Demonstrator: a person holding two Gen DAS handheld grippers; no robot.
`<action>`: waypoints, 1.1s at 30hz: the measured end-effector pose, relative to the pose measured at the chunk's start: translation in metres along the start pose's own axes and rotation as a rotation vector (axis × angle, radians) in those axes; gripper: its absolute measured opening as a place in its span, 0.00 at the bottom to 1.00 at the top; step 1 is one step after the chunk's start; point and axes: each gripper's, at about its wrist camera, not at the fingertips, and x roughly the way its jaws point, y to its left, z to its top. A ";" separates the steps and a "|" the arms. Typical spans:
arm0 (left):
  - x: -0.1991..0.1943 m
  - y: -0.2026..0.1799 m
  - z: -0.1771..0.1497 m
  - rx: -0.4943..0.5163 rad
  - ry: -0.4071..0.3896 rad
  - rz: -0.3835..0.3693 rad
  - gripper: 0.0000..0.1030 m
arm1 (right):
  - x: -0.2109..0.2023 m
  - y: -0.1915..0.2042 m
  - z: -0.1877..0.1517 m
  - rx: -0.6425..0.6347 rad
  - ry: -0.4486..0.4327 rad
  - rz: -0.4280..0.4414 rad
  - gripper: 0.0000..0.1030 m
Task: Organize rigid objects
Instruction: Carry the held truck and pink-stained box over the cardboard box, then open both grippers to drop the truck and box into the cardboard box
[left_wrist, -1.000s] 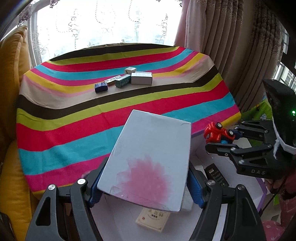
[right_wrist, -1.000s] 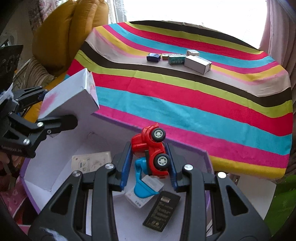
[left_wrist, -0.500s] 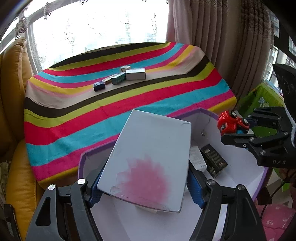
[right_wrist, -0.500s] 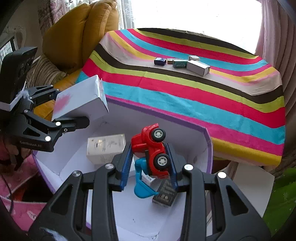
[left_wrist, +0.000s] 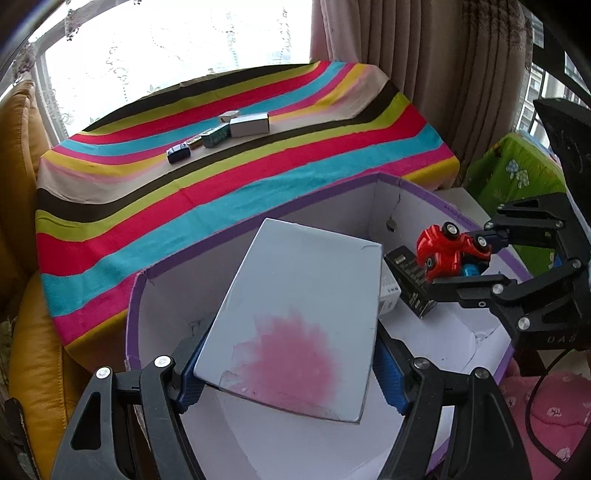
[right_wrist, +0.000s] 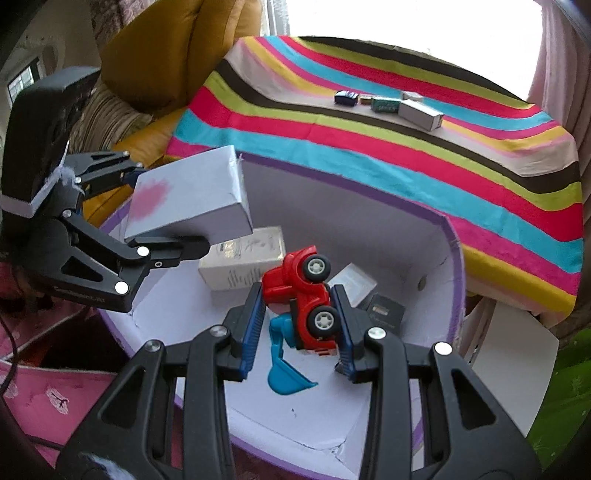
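Left wrist view: a purple-rimmed white storage box (left_wrist: 439, 206) is seen beside the striped tablecloth (left_wrist: 221, 177). Over its interior, a white carton with a pink stain (left_wrist: 295, 317) is clamped by the left gripper (left_wrist: 288, 365). A red toy digger (right_wrist: 306, 295) is pinched by the right gripper (right_wrist: 299, 325) above a black packet (right_wrist: 384, 310).

You see a white box (left_wrist: 299, 314) with a pink blot on its top, and a red toy digger (right_wrist: 304, 295) with grey wheels and a blue scoop. The storage box (right_wrist: 456, 258) is white inside with a purple rim. The cloth (left_wrist: 221, 184) on the surface has red, turquoise, lime, black, pink and yellow stripes. The cushion (right_wrist: 177, 55) looks mustard yellow.
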 end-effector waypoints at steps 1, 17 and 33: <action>0.000 -0.001 -0.001 0.002 0.002 0.001 0.74 | 0.000 0.002 -0.002 -0.007 0.004 0.001 0.39; 0.000 0.001 -0.017 -0.013 0.040 -0.006 0.75 | 0.000 0.019 -0.007 -0.073 0.028 0.012 0.40; 0.006 0.013 -0.023 -0.068 0.066 0.006 0.80 | 0.002 0.013 -0.007 -0.029 0.024 0.002 0.66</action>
